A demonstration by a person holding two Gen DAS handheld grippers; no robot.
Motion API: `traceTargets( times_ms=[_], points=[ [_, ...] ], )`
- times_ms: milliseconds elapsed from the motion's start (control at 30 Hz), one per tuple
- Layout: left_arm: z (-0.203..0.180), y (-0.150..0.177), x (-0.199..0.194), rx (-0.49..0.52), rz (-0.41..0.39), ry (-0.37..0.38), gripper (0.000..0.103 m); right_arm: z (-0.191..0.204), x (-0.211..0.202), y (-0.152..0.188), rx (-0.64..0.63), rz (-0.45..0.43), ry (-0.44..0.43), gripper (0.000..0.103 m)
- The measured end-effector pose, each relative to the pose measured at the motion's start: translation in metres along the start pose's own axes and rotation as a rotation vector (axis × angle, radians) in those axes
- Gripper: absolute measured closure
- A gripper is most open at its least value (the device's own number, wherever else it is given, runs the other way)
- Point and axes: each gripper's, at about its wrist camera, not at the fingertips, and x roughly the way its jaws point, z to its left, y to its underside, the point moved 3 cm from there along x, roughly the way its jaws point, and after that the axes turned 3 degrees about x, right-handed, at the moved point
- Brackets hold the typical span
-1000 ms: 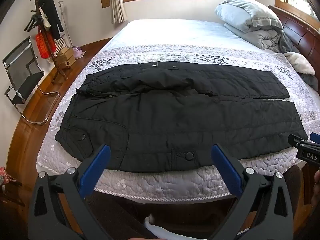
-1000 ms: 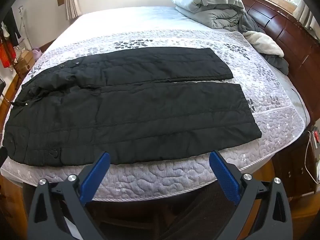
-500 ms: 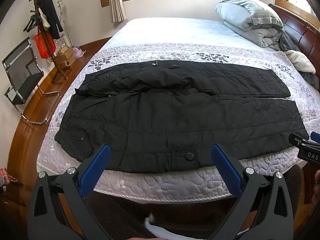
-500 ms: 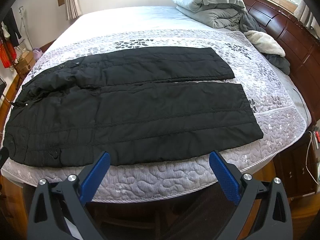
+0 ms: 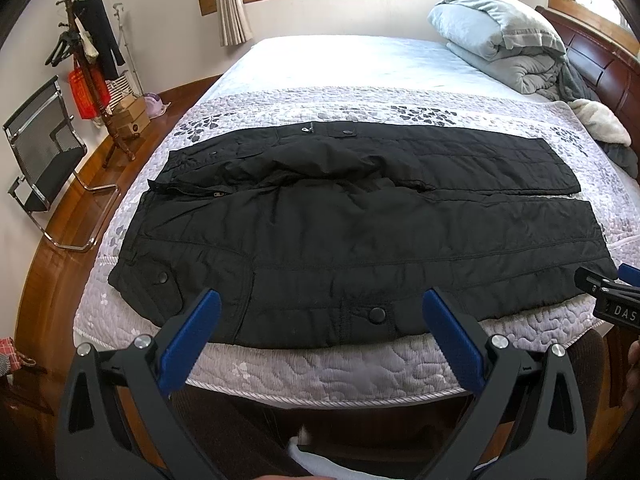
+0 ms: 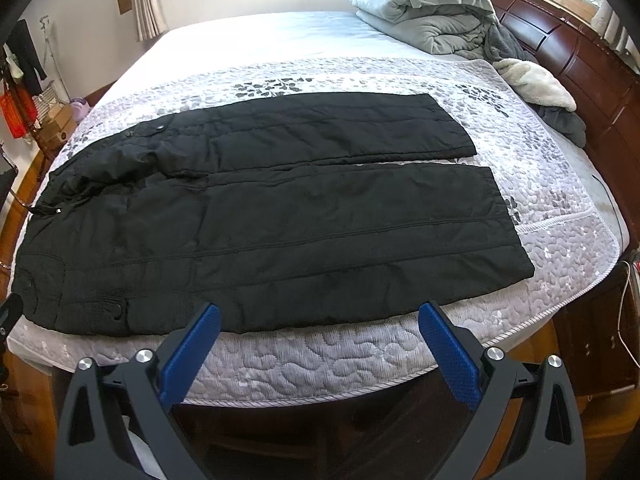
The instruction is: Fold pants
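Black quilted pants (image 5: pixel 360 232) lie spread flat across a bed, waist to the left and both legs pointing right. The near leg (image 6: pixel 320 240) runs along the bed's front edge, the far leg (image 6: pixel 320 128) behind it. My left gripper (image 5: pixel 320 312) hovers open just above the near hem by the waist pocket button, gripping nothing. My right gripper (image 6: pixel 320 320) hangs open over the near leg's front edge, also empty. The right gripper's tip (image 5: pixel 612 292) shows at the right edge of the left wrist view.
The bed carries a grey-white quilted cover (image 6: pixel 320 360). A folded grey duvet (image 5: pixel 500 36) and fleece items (image 6: pixel 536 84) sit by the wooden headboard (image 6: pixel 580 60) at right. On the left floor stand a coat rack (image 5: pixel 80 60), a chair (image 5: pixel 44 152) and boxes.
Both grippers edged slightly forward and down toward the pants' near edge. The pants have not moved and both grippers stay open.
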Motion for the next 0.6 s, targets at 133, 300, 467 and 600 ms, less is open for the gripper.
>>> traceTargets(
  times_ms=[133,300,467,600],
  points=[
    [-0.0007,0.0005,-0.0001,0.001,0.001,0.0,0.003,0.0002,0.0003,0.0001,-0.001,0.001,-0.001,0.003],
    [-0.0013,-0.0004,0.0002,0.002,0.002,-0.001,0.003,0.0001,0.0017,0.0,-0.004,0.004,-0.002,0.004],
    [-0.0015,-0.0011,0.0014,0.001,0.004,0.001,0.003,0.0007,0.0029,-0.0005,-0.006,0.007,-0.002,0.004],
    [-0.0012,-0.001,0.0017,0.001,0.005,0.001,0.003,0.001,0.0037,-0.0005,-0.007,0.009,-0.001,0.003]
  ],
)
